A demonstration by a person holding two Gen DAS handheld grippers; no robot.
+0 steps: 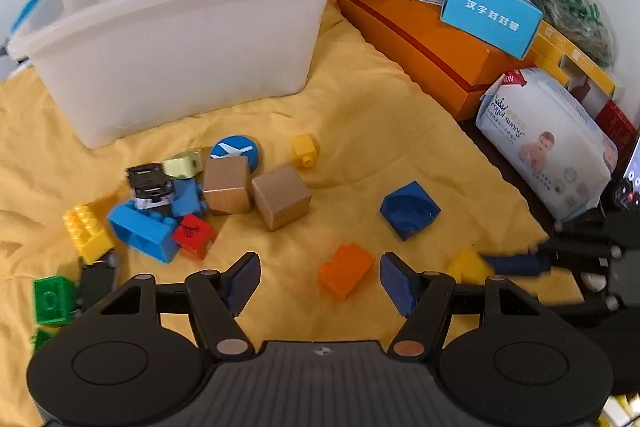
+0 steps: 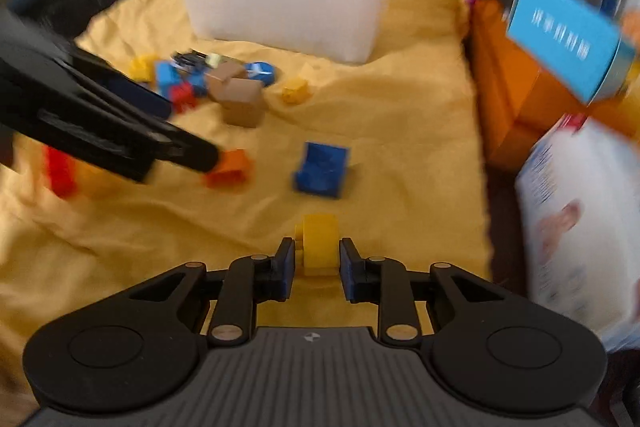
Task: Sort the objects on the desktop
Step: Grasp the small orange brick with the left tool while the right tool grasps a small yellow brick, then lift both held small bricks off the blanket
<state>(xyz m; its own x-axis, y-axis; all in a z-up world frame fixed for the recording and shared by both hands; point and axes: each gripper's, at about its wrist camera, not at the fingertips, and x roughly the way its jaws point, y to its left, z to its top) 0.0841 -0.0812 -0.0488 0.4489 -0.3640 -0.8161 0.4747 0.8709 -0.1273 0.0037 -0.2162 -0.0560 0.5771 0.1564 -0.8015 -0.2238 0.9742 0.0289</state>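
Observation:
A white plastic bin [image 1: 188, 23] stands at the back of a yellow cloth [image 1: 360, 131]. Loose blocks lie in front of it: two wooden cubes [image 1: 256, 193], a dark blue block [image 1: 410, 209], a small yellow block [image 1: 305, 149], an orange brick [image 1: 347, 270]. My left gripper [image 1: 318, 281] is open, its jaws on either side of the orange brick, which also shows in the right wrist view [image 2: 230, 167]. My right gripper [image 2: 316, 267] is partly closed around a yellow block [image 2: 318, 245], small gaps showing at both pads. That block shows in the left wrist view [image 1: 468, 267].
A pile of blue, red, yellow, green and black pieces [image 1: 152, 215] lies left. An orange box [image 1: 432, 39] with a blue carton [image 1: 490, 13] on it and a wipes pack [image 1: 548, 143] line the right side. Clutter sits behind the bin.

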